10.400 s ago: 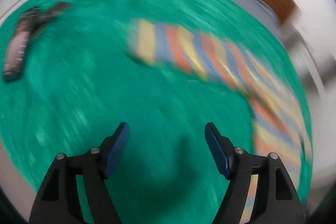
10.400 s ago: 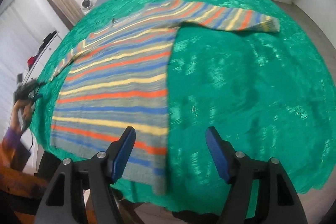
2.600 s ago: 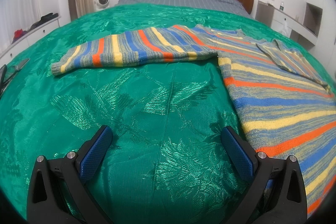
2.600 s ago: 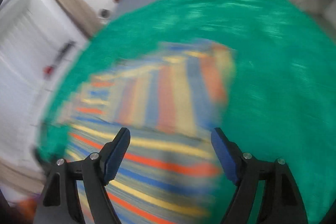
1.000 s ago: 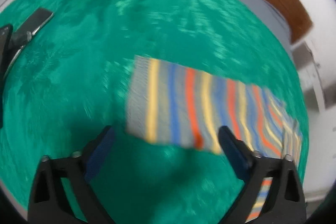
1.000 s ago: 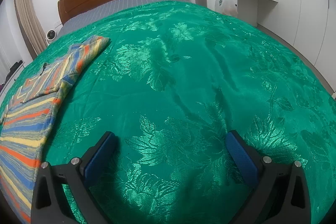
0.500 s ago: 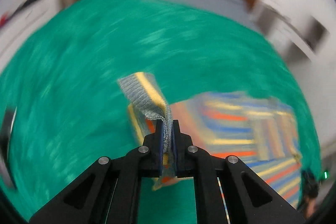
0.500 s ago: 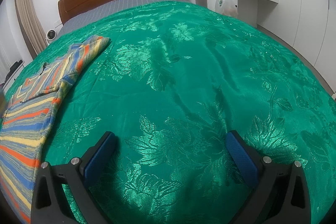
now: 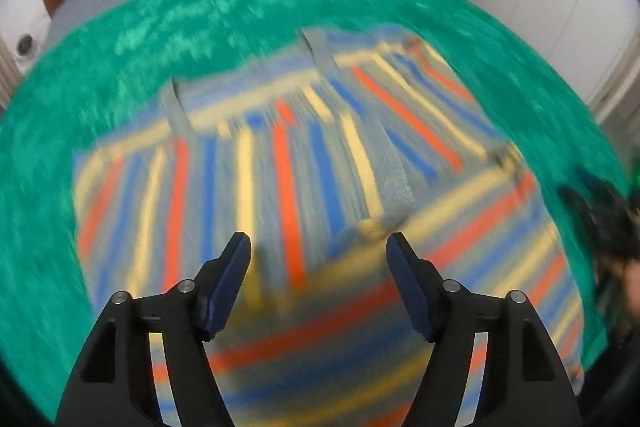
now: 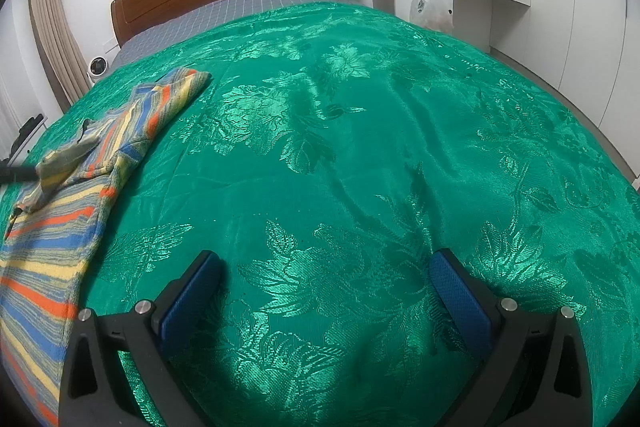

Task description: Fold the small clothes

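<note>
A: Where is the sweater point(image 9: 288, 163) lying?

B: Flat on the bed point(image 10: 360, 147), on the green cover, toward the bed's left edge as the right wrist view shows it. Both sleeves look folded in across the body, though the left view is blurred, so I can't be sure how neatly they lie.

A: And the hand-held grippers?

B: The left hand-held gripper point(image 9: 319, 257) hangs over the sweater's lower half with its jaws apart and nothing between them. The right hand-held gripper point(image 10: 326, 281) is low over bare cover, well apart from the sweater, jaws wide and empty.

A: How do you think the sweater will handle?

B: It's a striped knit, so I'd judge it soft, limp and light, with some stretch. It will sag and drag if lifted by one point. The satin-like cover looks slick, so the knit may slide along it when pulled.

A: Where would you take hold?

B: At the ribbed hem, near its two corners, one gripper on each. The rib is thicker and gives a firmer bite than the open knit. Pinch through all layers so the folded sleeves don't slip out.

A: Any brand or writing?

B: None readable. A bag point(image 10: 430, 7) hangs on the cabinet beyond the bed with a mark on it, too small to make out.
</note>
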`<state>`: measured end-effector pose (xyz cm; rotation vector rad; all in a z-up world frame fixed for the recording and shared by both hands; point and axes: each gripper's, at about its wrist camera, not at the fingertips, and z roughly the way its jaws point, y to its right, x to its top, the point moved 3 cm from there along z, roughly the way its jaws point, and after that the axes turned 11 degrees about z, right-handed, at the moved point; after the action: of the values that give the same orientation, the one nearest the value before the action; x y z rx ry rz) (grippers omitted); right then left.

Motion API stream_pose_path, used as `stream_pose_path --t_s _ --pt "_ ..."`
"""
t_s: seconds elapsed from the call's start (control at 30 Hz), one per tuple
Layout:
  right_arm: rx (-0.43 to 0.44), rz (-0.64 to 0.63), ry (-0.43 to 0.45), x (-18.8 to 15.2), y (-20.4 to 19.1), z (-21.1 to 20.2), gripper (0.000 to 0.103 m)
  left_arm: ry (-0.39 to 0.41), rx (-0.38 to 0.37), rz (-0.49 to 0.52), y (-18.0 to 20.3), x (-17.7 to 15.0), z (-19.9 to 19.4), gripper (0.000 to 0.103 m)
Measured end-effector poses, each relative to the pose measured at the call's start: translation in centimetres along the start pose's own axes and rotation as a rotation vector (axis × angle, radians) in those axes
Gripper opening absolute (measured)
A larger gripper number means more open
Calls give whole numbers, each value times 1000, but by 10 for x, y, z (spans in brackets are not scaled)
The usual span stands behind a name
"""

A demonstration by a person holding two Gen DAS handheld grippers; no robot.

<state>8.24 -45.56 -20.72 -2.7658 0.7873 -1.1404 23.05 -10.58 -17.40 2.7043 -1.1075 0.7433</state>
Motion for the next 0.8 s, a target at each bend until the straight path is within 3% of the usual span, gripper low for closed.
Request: stream_pose_path --t_s 0.1,0.2,0.27,0.37,0.43,0.5,0.57,0.6,0.67,0.8 --pt "3 1 2 0 0 0 103 49 27 -37 -16 -31 -21 75" --pt "4 1 3 0 0 -1 103 105 52 -168 -64 -53 -44 77" --pt "2 1 3 0 0 -1 103 122 24 -300 -107 -66 -55 77" --pt "1 0 2 0 0 -1 103 107 -103 -499 -161 -78 -49 75" --pt "-3 -3 1 0 -1 0 103 93 -134 -539 -172 -80 -40 70" --pt "-8 -7 0 0 -1 0 103 67 -155 -521 -172 -75 -26 56" --pt "-13 -10 -2 0 -2 0 103 31 -185 -468 -161 -70 -12 12" --pt "-15 -12 -2 0 -2 0 103 21 -171 -434 -155 -68 -9 10" --pt "-19 -14 -2 0 -3 1 103 14 -52 -375 -151 -67 -6 7" --pt "-18 -14 -2 0 -3 1 103 13 4 -469 -165 -88 -3 7"
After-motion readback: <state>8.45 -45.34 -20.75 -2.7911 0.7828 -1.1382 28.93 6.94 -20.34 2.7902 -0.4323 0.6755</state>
